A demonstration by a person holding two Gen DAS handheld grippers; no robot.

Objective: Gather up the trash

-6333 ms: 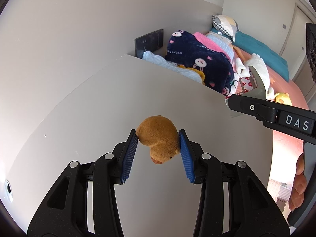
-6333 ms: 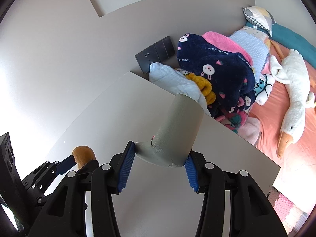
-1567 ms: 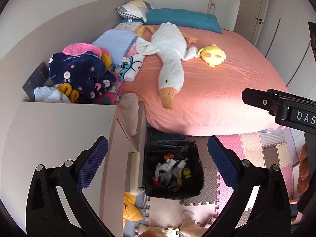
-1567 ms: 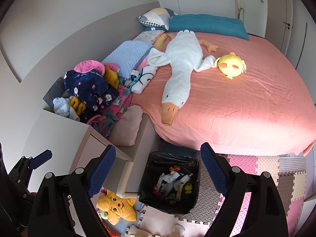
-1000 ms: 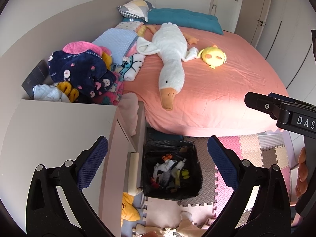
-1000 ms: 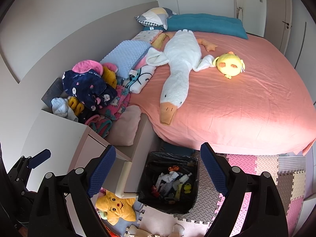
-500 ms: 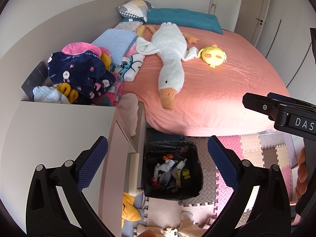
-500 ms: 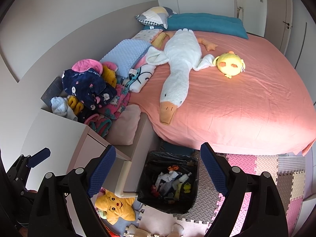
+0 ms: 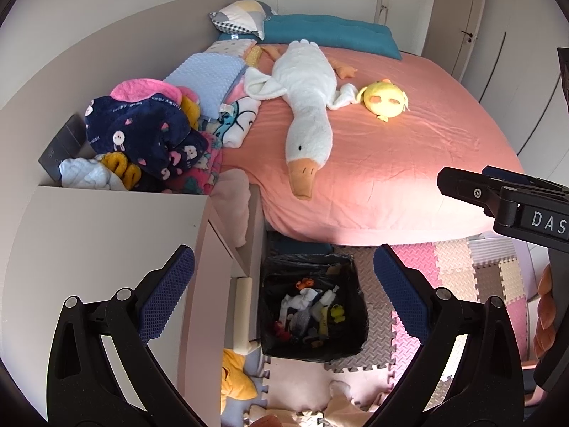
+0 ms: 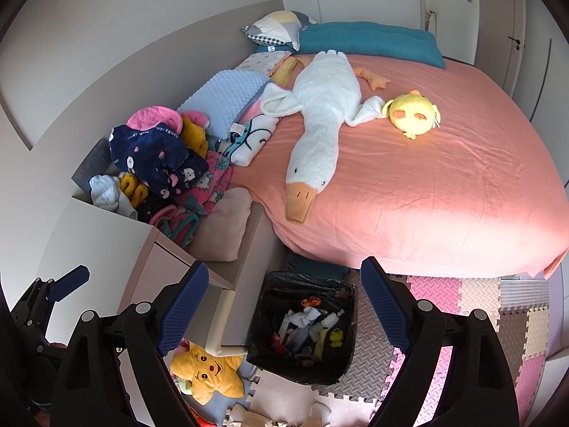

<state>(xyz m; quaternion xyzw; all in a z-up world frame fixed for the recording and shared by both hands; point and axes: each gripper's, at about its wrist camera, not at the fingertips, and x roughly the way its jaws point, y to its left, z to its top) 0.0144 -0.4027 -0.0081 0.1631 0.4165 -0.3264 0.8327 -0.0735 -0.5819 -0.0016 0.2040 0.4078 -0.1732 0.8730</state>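
Trash bin (image 9: 313, 347), black-lined, holding mixed litter, on floor beside bed (image 9: 391, 163); left gripper (image 9: 281, 299) and right gripper (image 10: 281, 315) both spread apart, empty.

Black bin (image 9: 357, 320), coral-pink bedsheet (image 9: 409, 156)

The left gripper (image 9: 284, 291) is held high and angled downward, its 2 black fingers spread wide with nothing between them. The blue ribbed pads (image 9: 167, 295) face each other across the gap. The right gripper (image 10: 284, 306) is posed the same way, tilted downward, jaws wide apart and empty, blue pads (image 10: 183, 316) facing inward. The 2 grippers sit side by side: the right one's black body shows at the right edge of the left wrist view, with fingers of the right hand (image 9: 546, 316) curled on its handle, and the left gripper's blue fingertip shows at the left edge of the right wrist view.
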